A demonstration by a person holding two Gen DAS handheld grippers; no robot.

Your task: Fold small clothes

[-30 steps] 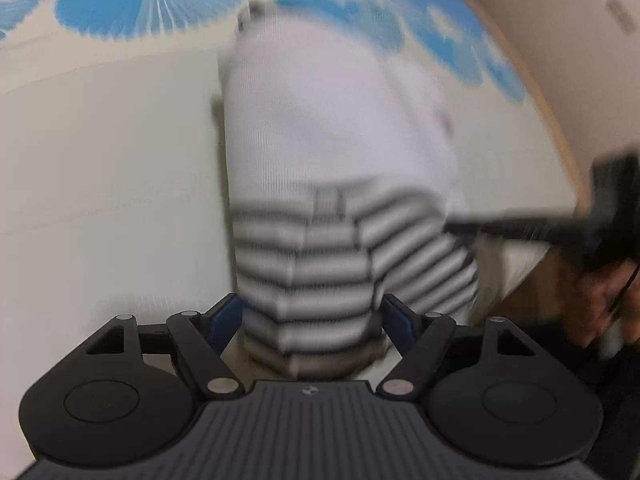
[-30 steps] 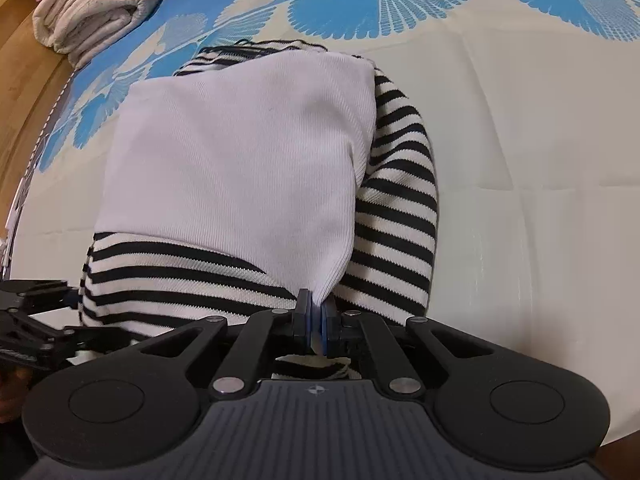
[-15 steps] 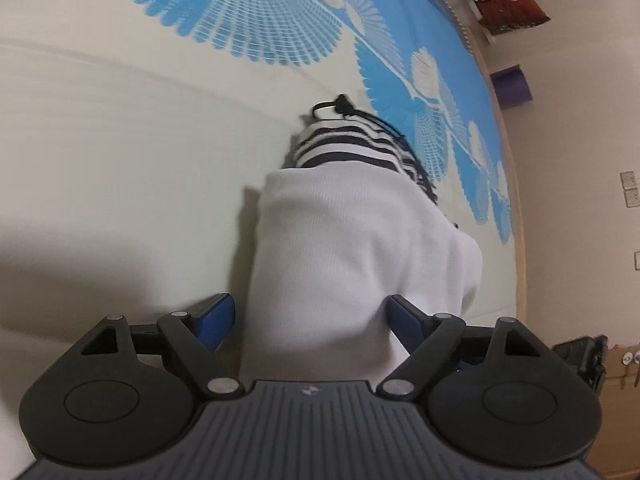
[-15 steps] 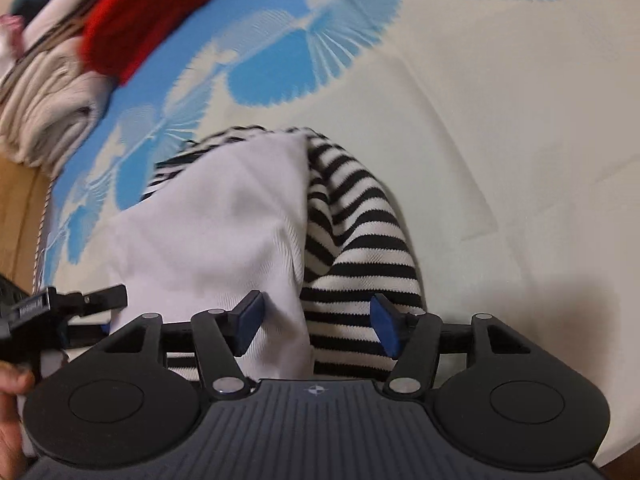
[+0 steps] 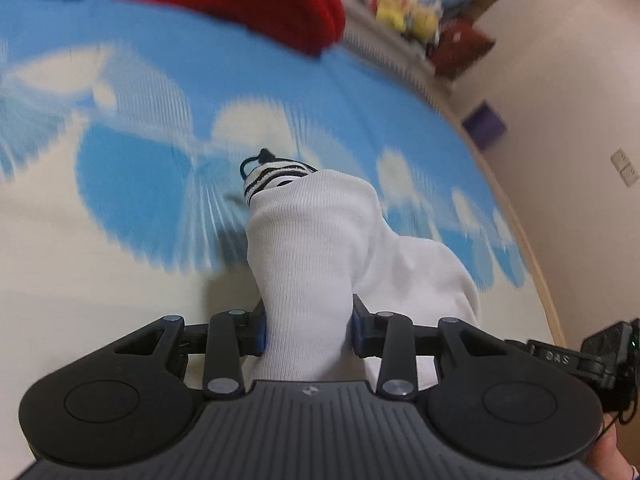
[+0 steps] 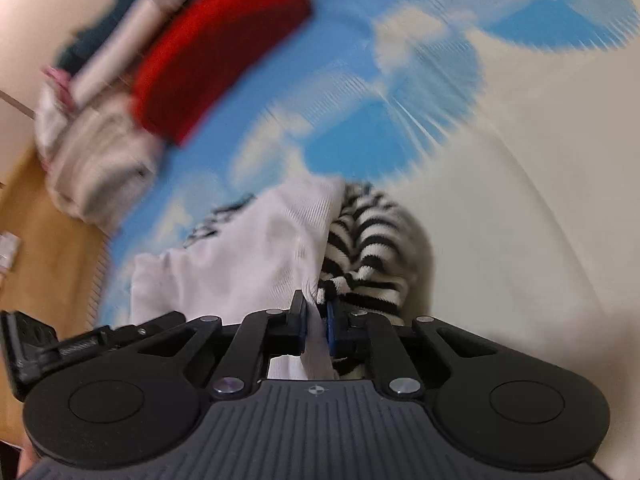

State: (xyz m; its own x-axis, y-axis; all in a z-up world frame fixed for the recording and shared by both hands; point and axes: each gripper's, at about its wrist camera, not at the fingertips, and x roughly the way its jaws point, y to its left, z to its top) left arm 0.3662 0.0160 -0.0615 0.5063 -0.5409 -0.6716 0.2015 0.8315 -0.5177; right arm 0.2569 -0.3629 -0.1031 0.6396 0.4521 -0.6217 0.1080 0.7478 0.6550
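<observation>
A small garment, white ribbed cloth (image 5: pixel 320 232) folded over a black-and-white striped part (image 5: pixel 276 178), lies bunched on the bed. My left gripper (image 5: pixel 308 328) is closing, and its blue pads squeeze the thick white fold from both sides. In the right wrist view the same white cloth (image 6: pixel 240 264) lies left of the striped sleeve (image 6: pixel 368 240). My right gripper (image 6: pixel 316 316) is closing too, nearly together, with a thin white edge pinched between its pads. Each gripper shows at the edge of the other's view.
The bed sheet (image 5: pixel 120 280) is cream with blue fan prints. A red garment (image 6: pixel 212 52) tops a stack of folded clothes (image 6: pixel 100 168) at the far left corner. Wooden floor (image 6: pixel 40 240) lies past the bed edge. Yellow soft toys (image 5: pixel 404 12) and a purple box (image 5: pixel 484 126) stand by the wall.
Both grippers opened, shifted along the garment and have closed on it again. The cloth is now bunched and drawn toward the red pile. Both views swung and blurred.
</observation>
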